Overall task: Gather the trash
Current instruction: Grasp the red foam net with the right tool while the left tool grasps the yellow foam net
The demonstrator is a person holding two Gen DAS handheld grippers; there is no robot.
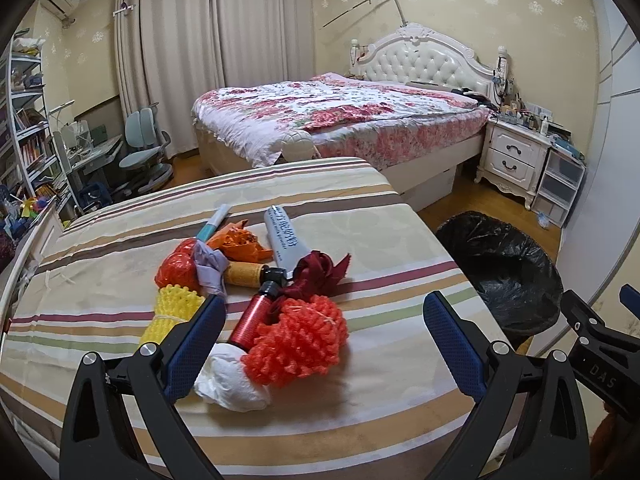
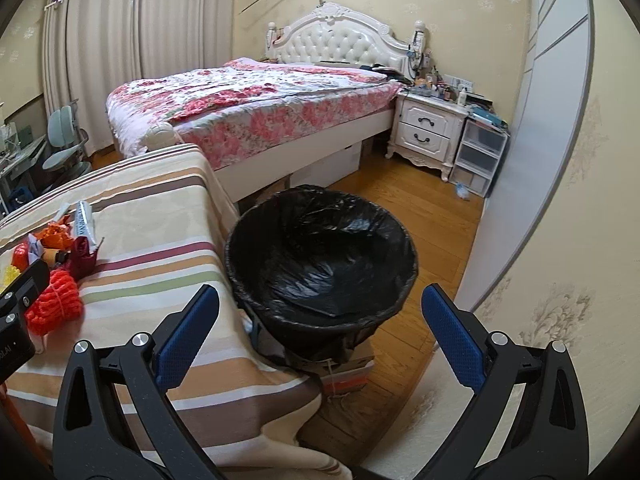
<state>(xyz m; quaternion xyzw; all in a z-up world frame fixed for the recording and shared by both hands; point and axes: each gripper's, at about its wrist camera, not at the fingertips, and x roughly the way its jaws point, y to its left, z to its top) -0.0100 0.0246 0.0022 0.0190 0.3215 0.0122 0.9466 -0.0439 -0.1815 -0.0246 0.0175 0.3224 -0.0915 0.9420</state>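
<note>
A pile of trash lies on the striped tablecloth [image 1: 360,412]: an orange foam net [image 1: 298,344], a white crumpled tissue [image 1: 228,384], a red bottle [image 1: 254,316], a yellow foam net [image 1: 172,312], a grey tube [image 1: 284,240] and orange wrappers [image 1: 240,244]. My left gripper [image 1: 324,316] is open just above the orange net and red bottle, holding nothing. My right gripper [image 2: 320,308] is open and empty over the black-lined trash bin [image 2: 320,248], which stands on the floor right of the table. The orange net also shows in the right wrist view [image 2: 56,304].
A bed with a floral quilt [image 1: 332,116] stands behind the table. A white nightstand [image 1: 516,156] and plastic drawers [image 1: 560,184] are at the far right. A desk, chair [image 1: 144,152] and bookshelf are at the left. The bin sits on a cardboard box [image 2: 344,376].
</note>
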